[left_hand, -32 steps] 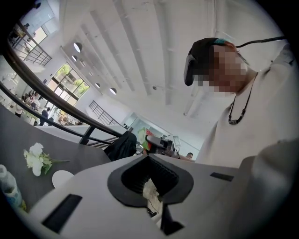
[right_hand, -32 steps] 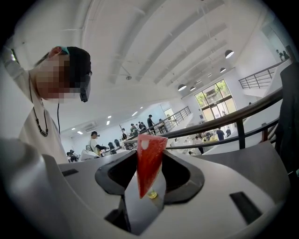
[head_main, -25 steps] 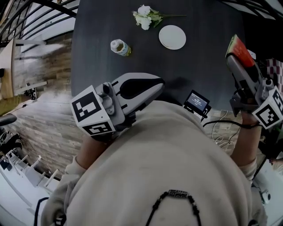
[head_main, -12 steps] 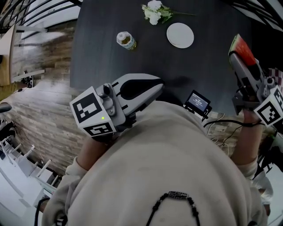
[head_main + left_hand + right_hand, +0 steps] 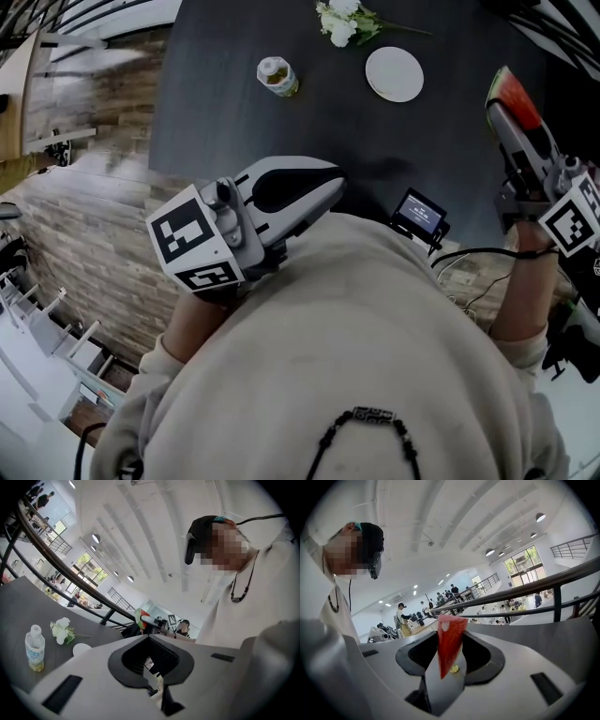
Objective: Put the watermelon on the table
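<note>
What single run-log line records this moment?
right gripper: shut on watermelon | left gripper: shut, empty | watermelon: not yet on table

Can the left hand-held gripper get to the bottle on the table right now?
Probably yes: the left hand-held gripper holds nothing, and only bare table lies between it and the bottle.

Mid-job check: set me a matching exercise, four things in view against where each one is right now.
Things:
1. watermelon slice
2. plate
3. bottle
4. flowers

Places:
a. upright on the table, left of the plate
b. gripped in the right claw, off the table
c. lying farthest across the table
d. flat and bare, just below the flowers in the head view

Pairs: 1-b, 2-d, 3-a, 4-c
</note>
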Tool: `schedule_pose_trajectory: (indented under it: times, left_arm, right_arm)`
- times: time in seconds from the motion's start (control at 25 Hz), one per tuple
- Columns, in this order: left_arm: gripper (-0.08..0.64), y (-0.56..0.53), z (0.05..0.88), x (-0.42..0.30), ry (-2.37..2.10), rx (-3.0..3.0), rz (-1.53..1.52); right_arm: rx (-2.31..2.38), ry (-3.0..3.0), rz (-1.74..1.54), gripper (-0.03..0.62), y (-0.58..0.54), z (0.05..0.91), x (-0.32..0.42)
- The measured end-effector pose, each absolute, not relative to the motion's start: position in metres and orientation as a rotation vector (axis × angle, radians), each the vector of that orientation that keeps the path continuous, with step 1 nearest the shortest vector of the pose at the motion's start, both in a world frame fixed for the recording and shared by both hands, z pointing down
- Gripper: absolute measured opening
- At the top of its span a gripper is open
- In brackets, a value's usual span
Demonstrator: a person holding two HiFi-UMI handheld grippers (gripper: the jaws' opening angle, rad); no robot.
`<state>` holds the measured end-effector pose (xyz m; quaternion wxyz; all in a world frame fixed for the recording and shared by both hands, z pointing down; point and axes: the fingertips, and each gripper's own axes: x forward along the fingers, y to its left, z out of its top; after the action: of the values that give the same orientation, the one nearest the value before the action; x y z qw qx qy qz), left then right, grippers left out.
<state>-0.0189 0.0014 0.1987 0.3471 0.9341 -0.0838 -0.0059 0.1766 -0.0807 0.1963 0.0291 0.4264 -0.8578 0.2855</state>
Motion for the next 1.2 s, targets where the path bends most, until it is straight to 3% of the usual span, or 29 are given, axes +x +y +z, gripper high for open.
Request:
schedule_pose_trajectory:
  times: [1.2]
  left_arm:
    - [0.006, -0.014, 0.207, -0.035, -0.332, 2.394, 0.031]
  right_arm:
    - [1.221, -2.587, 1.046, 0.181, -0.129, 0.261, 0.17]
